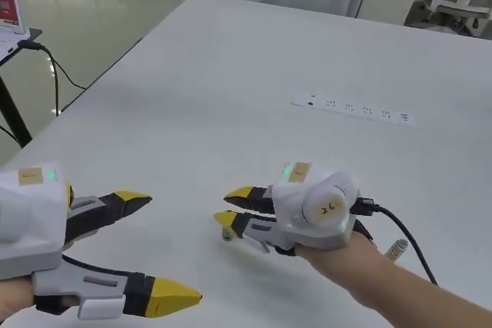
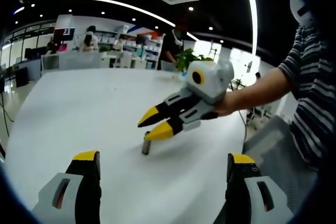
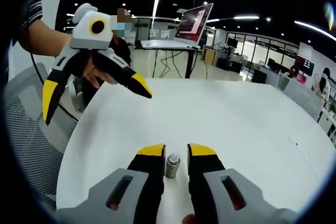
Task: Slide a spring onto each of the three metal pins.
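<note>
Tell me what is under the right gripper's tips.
A small upright metal pin with spring-like coils around it stands on the white table, between the right gripper's jaws. In the head view, the lower jaw covers its upper part.

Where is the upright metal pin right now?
In the right gripper view, low centre, the pin stands upright on the white table between the right gripper's jaws.
</note>
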Demonstrator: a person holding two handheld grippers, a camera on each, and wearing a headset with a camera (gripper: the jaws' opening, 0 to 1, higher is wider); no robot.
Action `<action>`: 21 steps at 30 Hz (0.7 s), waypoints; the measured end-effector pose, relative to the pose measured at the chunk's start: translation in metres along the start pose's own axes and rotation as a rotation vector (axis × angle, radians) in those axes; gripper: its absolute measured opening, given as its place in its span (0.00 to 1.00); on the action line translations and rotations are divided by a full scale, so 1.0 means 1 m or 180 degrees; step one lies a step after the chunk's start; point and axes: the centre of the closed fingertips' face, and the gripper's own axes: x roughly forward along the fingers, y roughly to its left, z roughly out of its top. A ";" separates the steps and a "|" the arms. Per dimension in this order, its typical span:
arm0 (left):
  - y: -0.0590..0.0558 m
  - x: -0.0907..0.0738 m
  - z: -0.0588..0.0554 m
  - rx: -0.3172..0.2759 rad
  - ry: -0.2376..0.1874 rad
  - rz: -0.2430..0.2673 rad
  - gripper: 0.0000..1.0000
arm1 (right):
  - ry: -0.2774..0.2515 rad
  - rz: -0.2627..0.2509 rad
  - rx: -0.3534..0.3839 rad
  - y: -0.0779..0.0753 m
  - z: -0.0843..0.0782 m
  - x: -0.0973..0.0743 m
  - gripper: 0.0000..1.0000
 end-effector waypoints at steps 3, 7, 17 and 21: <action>0.000 0.001 0.007 -0.0028 -0.0076 -0.0005 0.98 | -0.0028 -0.0010 0.0050 -0.001 0.002 -0.007 0.17; 0.000 0.005 0.013 0.0001 -0.0092 -0.0012 0.98 | -0.0037 -0.0001 0.0095 0.000 0.002 -0.014 0.20; -0.003 0.014 0.023 0.0079 -0.0108 -0.0065 0.98 | -0.0208 -0.0135 0.0214 -0.003 0.012 -0.042 0.27; -0.002 0.017 0.026 0.0102 -0.0122 -0.0062 0.98 | -0.0242 -0.0158 0.0284 -0.002 0.011 -0.053 0.32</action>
